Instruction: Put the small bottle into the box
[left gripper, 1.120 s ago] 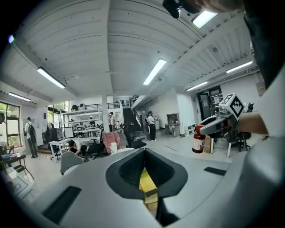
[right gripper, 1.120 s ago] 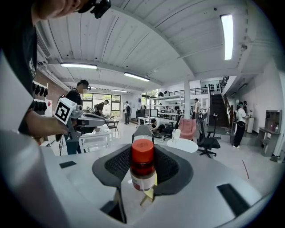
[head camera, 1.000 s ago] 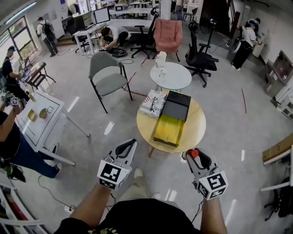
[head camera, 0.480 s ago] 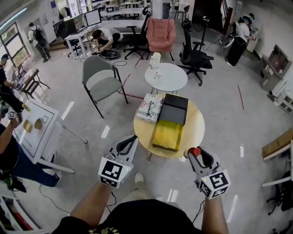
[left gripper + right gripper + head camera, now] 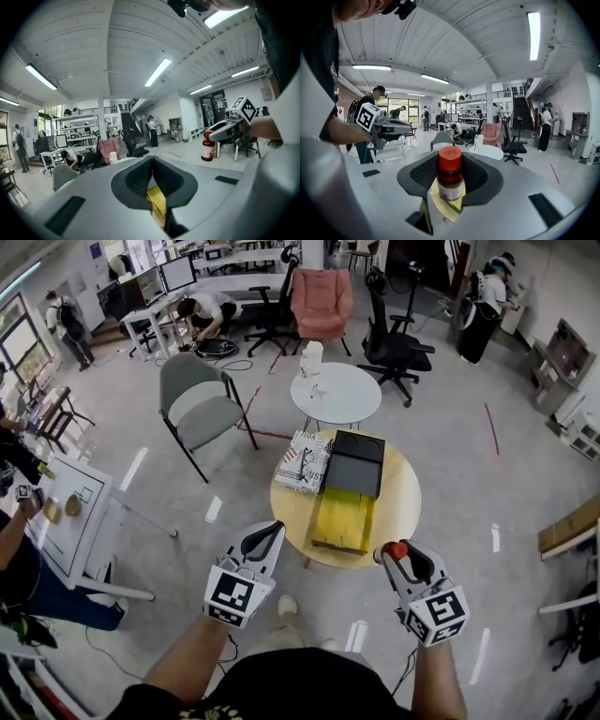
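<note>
The small bottle (image 5: pixel 450 180), red-capped, is held upright in the right gripper (image 5: pixel 393 553), whose pads are clamped on its sides. The left gripper (image 5: pixel 270 533) is carried with its jaws pressed together and nothing between them. The yellow box (image 5: pixel 343 517) is seen open on the round table (image 5: pixel 398 507), with a black lid (image 5: pixel 356 465) at its twelve o'clock. From the box, the bottle is found at about five o'clock, by the table's edge, and the left gripper at about seven o'clock.
</note>
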Tool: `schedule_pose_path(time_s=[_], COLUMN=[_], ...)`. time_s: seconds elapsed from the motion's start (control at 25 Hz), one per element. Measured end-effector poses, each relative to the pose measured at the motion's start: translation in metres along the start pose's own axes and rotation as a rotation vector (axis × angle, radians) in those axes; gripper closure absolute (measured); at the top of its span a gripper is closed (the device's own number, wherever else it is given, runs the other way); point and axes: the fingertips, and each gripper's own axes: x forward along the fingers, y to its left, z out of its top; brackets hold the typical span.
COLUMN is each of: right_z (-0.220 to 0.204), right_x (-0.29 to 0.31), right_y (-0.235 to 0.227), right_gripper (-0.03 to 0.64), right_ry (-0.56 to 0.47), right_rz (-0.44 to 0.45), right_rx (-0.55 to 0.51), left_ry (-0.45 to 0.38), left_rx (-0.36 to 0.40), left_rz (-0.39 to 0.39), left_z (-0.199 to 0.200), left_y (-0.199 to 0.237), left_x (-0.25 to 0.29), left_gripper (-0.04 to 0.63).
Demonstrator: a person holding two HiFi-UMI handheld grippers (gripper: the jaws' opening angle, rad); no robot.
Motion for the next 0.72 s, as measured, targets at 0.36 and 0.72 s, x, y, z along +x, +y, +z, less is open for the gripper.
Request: schedule_pose_path(time_s=[0.36,0.72], right_z=[0.003,0.007], right_x=[0.031,0.055], right_y=[-0.012,-0.025], right_gripper=[0.46,0.46], right_ry=[0.013,0.029], right_rz=[0.003,-0.016], right_rx=[0.014,0.03], left_ry=[0.01,0.022], left_rx=[-0.012,-0.01], left_rz=[-0.017,-0.057], left_z=[-0.003,-0.008], left_y=[0.02,0.031], left_x=[0.027,0.057], left_gripper=[0.577,0.577])
